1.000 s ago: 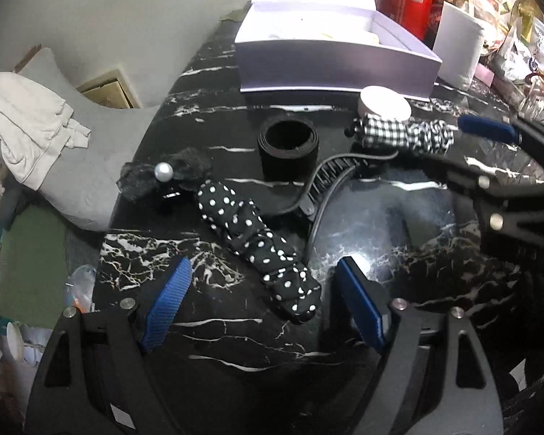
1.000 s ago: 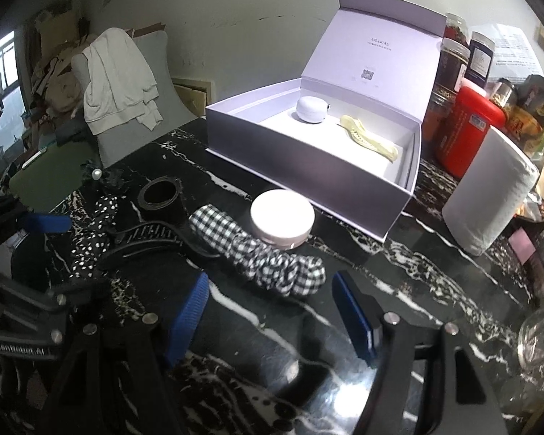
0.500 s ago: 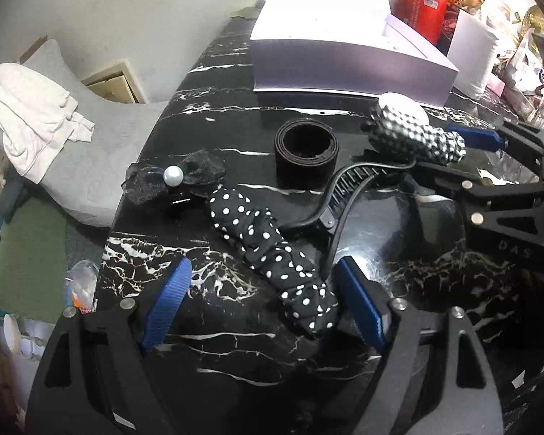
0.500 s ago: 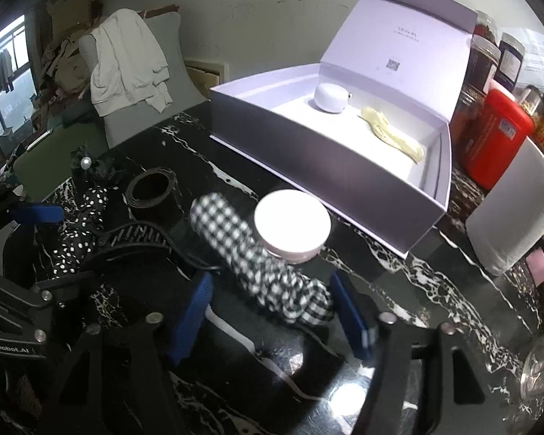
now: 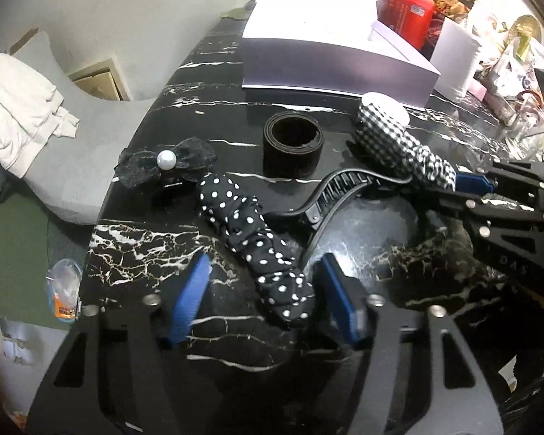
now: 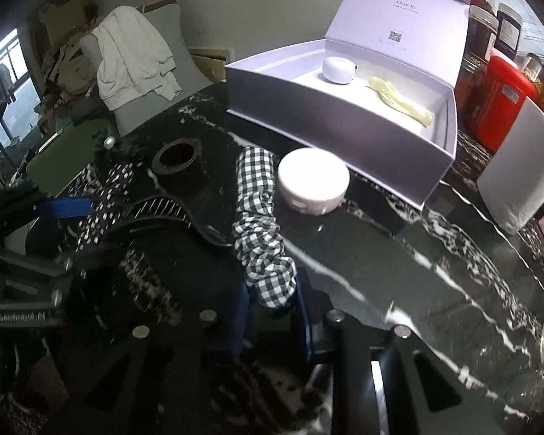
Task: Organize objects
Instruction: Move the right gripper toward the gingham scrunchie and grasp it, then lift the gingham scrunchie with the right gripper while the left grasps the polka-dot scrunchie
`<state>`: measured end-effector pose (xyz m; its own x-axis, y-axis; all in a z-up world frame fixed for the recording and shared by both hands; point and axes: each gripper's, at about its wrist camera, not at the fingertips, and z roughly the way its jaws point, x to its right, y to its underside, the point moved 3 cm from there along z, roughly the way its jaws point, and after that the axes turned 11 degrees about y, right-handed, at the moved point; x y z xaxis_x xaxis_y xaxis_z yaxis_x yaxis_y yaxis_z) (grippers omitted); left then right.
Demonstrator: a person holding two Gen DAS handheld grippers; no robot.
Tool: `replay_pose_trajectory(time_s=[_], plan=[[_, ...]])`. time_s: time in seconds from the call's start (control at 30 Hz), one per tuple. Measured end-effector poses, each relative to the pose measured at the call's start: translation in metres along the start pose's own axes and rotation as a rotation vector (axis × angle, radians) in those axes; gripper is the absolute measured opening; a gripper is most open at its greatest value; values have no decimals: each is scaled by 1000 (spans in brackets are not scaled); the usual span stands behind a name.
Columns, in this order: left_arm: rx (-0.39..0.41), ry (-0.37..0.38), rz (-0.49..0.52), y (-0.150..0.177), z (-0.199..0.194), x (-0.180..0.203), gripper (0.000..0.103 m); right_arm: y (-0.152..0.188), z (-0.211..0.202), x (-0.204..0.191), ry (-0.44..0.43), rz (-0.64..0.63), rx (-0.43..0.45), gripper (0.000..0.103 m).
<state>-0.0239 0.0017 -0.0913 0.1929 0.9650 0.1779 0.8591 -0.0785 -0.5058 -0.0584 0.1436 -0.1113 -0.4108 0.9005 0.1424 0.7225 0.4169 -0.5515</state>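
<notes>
Two tools work over a black marble-veined surface scattered with hair accessories. Nearest the left wrist camera, the left tool stands wide open, its blue pads on either side of the near end of a black polka-dot scrunchie without touching it; the scrunchie lies flat and runs away to the upper left. In the right wrist view the right tool has its blue pads pressed in on the near end of the black-and-white checked scrunchie, which stretches away from the pads toward the box. Between the two scrunchies lies a black claw hair clip, its toothed part near the checked fabric and its lever end touching the polka-dot one. Beyond the polka-dot scrunchie sits a black lace bow with a pearl, and to its right a black coiled band standing on edge as an open ring. Just beside the far half of the checked scrunchie is a round pale pink compact. Farther back stands an open lavender box with its lid raised upright; inside it rest a small white rounded case and a cream hair clip. Right of the box are a white roll and a red canister, with dark jars behind.
</notes>
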Motion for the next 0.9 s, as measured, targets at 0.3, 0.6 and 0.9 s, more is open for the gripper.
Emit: replay_pose_trajectory(time_s=[0.3,0.6,0.9], plan=[[-27,21,56,14,-8,8,46,29,-24,-20,-20,-25,-15,24],[-9,26,39,5,-13,5,48,16,-41,-9,4,46,65,48],[47,7,-99,-7,-15,-24,48,-16,-31,-2,50,108,139,51]])
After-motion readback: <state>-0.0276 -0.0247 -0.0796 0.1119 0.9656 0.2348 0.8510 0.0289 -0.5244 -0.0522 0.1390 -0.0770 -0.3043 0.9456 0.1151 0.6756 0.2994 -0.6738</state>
